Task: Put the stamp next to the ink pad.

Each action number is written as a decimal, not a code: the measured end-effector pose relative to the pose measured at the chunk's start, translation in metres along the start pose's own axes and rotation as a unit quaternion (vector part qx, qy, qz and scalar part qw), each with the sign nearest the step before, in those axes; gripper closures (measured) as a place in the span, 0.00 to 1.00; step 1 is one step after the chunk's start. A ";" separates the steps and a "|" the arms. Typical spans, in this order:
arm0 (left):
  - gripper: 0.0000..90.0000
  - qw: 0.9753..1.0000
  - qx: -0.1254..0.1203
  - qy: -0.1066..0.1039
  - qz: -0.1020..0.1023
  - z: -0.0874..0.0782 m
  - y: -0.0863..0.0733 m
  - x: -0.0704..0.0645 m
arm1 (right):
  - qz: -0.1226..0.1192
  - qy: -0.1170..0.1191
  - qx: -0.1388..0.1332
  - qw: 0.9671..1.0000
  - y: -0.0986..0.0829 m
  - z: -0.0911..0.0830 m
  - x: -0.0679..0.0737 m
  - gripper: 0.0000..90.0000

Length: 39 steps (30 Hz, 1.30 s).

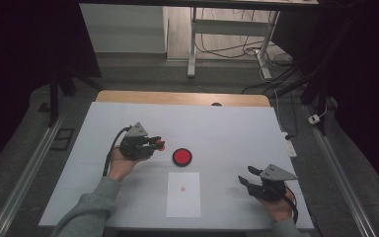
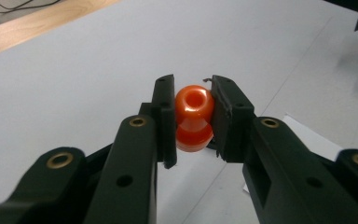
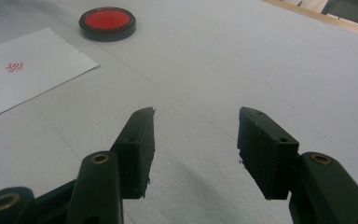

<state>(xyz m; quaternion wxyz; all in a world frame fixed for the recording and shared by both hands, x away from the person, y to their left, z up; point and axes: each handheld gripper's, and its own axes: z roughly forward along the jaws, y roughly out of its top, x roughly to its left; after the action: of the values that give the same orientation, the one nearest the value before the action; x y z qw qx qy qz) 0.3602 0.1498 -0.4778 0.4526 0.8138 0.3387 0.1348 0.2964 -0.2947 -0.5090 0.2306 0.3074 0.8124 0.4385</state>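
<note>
Left gripper (image 2: 193,116): clamping an orange stamp (image 2: 194,116) between both jaws, gripping it by the waist under its round knob, likely so the printing face keeps pointing away.
Stamp position: hovering above the table (image 1: 237,128), just at 9 o'clock of the ink pad (image 1: 182,157), not touching it; seen small and orange at the jaw tips in the high view (image 1: 161,144).
Ink pad: lying open, red face up, just at 12 o'clock of the paper (image 1: 183,194); probably kept close for inking between presses.
Paper: carrying one faint red print (image 3: 14,67) near its middle.
Right gripper (image 3: 193,149): resting low at 4 o'clock of the paper, jaws spread wide, holding nothing, apparently waiting clear of the work.
Hard to make out: stamp's printing face hiding behind the knob; print's design too small to read; paper's near edge cut off in the right gripper view.
</note>
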 end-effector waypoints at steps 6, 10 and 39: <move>0.80 1.000 0.007 0.006 -0.001 0.012 -0.002 0.004 | -0.001 0.001 0.000 1.000 0.000 0.001 0.000 0.51; 0.80 1.000 0.010 0.008 0.000 0.020 -0.004 0.005 | -0.001 0.001 0.001 1.000 0.000 0.001 0.000 0.51; 0.78 0.998 0.059 0.030 0.002 0.061 -0.020 0.015 | 0.001 0.009 0.008 1.000 -0.002 0.002 0.000 0.50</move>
<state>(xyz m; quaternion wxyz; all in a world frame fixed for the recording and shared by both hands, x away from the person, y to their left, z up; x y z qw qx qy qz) 0.3951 0.1278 -0.5291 0.3929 0.8356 0.3577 0.1397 0.2970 -0.2942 -0.5113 0.2199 0.3062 0.8175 0.4354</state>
